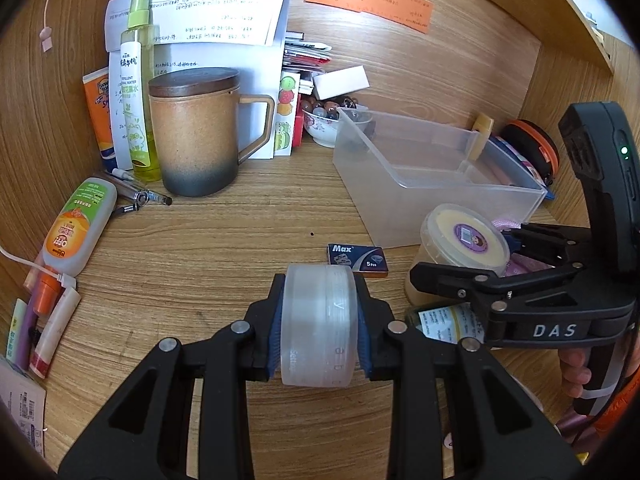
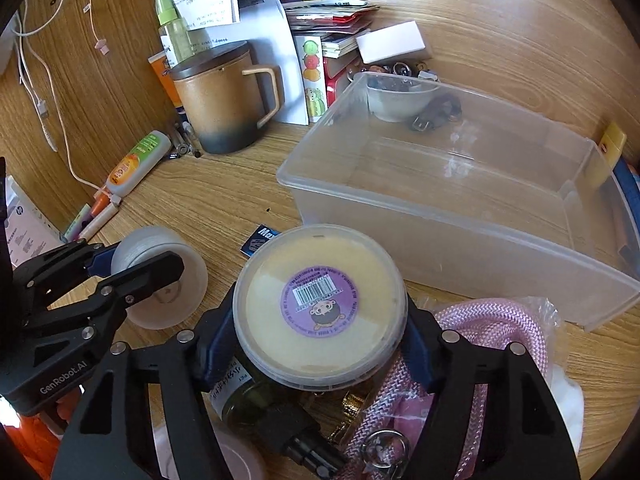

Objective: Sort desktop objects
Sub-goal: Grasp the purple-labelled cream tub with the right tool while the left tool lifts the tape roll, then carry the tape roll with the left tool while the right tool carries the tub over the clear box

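Observation:
My left gripper point(image 1: 320, 328) is shut on a frosted round jar point(image 1: 320, 324), held on its side above the wooden desk; the jar also shows in the right wrist view point(image 2: 160, 276). My right gripper point(image 2: 320, 340) is shut on a round tub with a cream lid and purple sticker point(image 2: 320, 304), also seen in the left wrist view point(image 1: 464, 240). A clear plastic bin point(image 2: 460, 208), empty, stands just beyond the tub; it shows in the left wrist view point(image 1: 424, 176) too.
A brown lidded mug point(image 1: 200, 136), a green spray bottle point(image 1: 138, 80), papers and a bowl of beads point(image 1: 324, 120) stand at the back. A blue blade box point(image 1: 356, 260) lies on the desk. A pink rope point(image 2: 480, 340) and a dark bottle point(image 2: 256, 400) lie under my right gripper.

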The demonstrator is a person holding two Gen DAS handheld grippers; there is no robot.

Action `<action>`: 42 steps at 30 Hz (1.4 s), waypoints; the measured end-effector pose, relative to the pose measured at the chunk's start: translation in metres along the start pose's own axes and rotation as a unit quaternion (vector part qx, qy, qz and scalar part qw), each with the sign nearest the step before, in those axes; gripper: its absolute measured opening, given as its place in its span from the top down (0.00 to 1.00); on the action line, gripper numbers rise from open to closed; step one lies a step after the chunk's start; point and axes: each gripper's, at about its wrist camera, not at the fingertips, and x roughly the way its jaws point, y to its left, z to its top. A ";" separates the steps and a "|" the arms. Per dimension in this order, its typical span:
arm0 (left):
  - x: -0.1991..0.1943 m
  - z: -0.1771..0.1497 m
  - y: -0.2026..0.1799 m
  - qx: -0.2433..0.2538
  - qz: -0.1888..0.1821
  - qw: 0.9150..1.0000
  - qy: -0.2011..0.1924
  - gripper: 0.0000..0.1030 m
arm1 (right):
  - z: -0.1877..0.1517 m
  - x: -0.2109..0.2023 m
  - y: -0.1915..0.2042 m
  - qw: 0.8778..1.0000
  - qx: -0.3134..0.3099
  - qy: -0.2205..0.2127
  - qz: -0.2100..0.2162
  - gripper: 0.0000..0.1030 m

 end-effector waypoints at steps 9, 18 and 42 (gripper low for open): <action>0.006 0.009 -0.005 -0.009 0.007 1.000 0.000 0.71 | 0.006 -0.028 0.000 0.999 -0.014 -0.030 0.018 0.36; 0.000 0.022 -0.017 -0.008 0.006 1.000 -0.013 0.71 | 0.009 -0.055 -0.022 0.998 -0.010 -0.054 0.017 0.36; -0.018 0.020 -0.014 -0.042 0.005 0.999 -0.012 0.50 | -0.005 -0.078 -0.063 0.997 -0.007 -0.070 0.011 0.36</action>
